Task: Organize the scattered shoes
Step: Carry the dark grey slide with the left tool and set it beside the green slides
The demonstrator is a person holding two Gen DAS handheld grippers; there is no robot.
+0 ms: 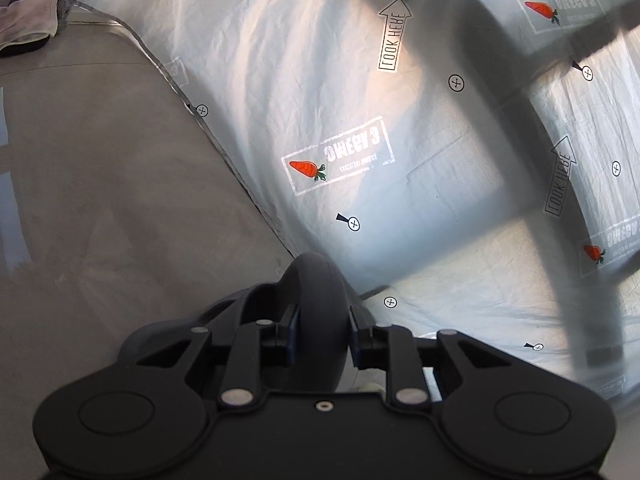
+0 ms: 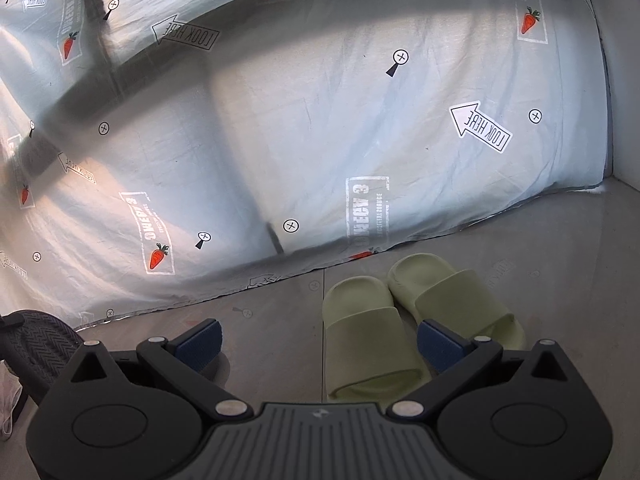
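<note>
The dark slide [image 1: 316, 320] is clamped edge-on between the pads of the left gripper [image 1: 323, 330], hanging clear of the floor [image 1: 100, 200], with its rounded end pointing toward the sheet [image 1: 340, 100]. In the right wrist view what looks like the same slide shows at the far left edge [image 2: 38, 350], its zigzag sole turned toward the camera, well apart from the green pair.

The two green slides [image 2: 372, 340] lie side by side on the floor just in front of the sheet's hem, toes toward it, touching or nearly so. They already look lined up. The right gripper [image 2: 320, 340] hovers above the nearer one with its jaws spread wide and nothing between the blue pads [image 2: 200, 344].

The sheet, printed with carrots and arrows, drapes down to the floor behind everything. Some crumpled cloth [image 1: 32, 16] sits far off along the hem, away from the shoes.

My reading: the green pair is done and the step in hand is carrying a dark slide to its place. The next move probably calls for bringing it in beside the green pair along the hem, turning it sole-down, lowering it until it rests flat, then letting go. No second dark slide shows, so its mate is yet to be found.
</note>
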